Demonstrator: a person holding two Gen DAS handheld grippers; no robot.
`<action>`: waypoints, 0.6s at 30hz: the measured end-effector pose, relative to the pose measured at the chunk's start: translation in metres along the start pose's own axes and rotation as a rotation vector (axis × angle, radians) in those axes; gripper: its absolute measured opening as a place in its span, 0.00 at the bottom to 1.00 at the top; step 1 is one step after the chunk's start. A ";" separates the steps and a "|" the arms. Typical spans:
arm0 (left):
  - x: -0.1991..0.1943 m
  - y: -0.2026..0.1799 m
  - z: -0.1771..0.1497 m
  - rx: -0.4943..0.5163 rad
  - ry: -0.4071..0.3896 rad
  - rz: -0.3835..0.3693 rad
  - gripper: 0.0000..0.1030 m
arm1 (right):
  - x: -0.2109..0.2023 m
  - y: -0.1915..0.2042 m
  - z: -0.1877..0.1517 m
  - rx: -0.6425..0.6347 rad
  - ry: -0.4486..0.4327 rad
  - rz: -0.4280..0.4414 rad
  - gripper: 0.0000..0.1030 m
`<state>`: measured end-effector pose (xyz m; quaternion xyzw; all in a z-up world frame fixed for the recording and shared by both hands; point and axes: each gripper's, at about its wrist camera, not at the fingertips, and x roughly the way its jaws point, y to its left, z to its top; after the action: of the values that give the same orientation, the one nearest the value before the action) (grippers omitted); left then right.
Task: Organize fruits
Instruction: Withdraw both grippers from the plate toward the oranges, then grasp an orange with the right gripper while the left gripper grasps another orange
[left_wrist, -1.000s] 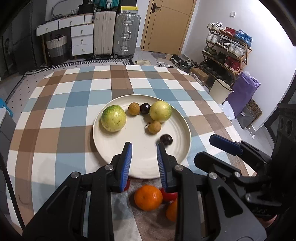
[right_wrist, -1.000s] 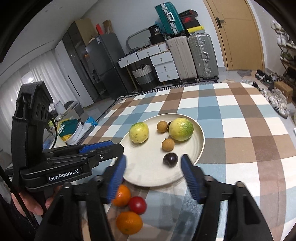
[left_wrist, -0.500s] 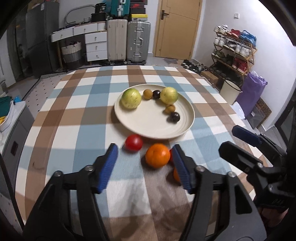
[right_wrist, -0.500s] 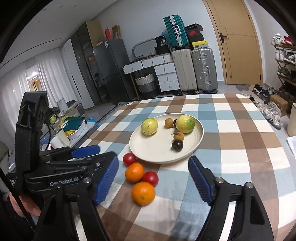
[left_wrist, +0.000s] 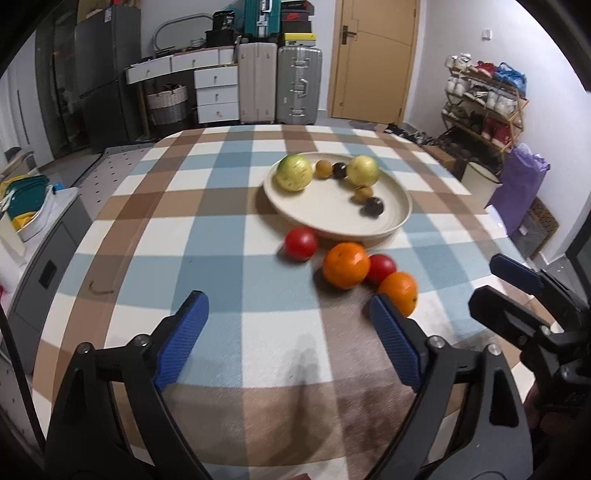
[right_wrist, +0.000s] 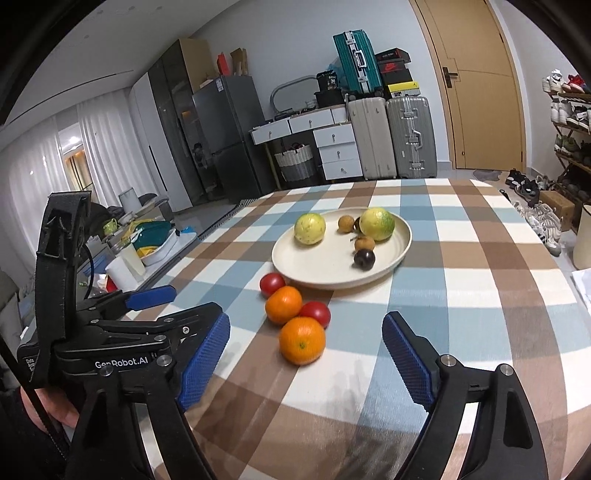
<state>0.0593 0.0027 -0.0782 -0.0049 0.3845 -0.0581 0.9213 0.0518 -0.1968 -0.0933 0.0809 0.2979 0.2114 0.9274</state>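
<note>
While both sets of jaws had just been opening and stood wide with nothing between them, the left gripper (left_wrist: 288, 343) and right gripper (right_wrist: 306, 354) hung short of 2 oranges (right_wrist: 302, 345) and 2 tomatoes (right_wrist: 314, 313) lying ahead, with the plate (right_wrist: 402, 240) beyond. Best practice: centre 1 orange between the pads, then close gently.
</note>
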 end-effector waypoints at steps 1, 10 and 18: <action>0.001 0.001 -0.002 -0.004 0.006 0.004 0.89 | 0.001 -0.001 -0.002 0.007 0.003 0.001 0.85; 0.014 0.012 -0.012 -0.042 0.022 0.012 0.98 | 0.017 -0.002 -0.018 0.038 0.066 0.004 0.85; 0.030 0.016 -0.015 -0.057 0.065 0.004 0.98 | 0.046 -0.004 -0.015 0.045 0.173 0.029 0.85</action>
<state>0.0716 0.0154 -0.1109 -0.0284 0.4158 -0.0455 0.9079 0.0781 -0.1797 -0.1299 0.0874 0.3802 0.2242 0.8930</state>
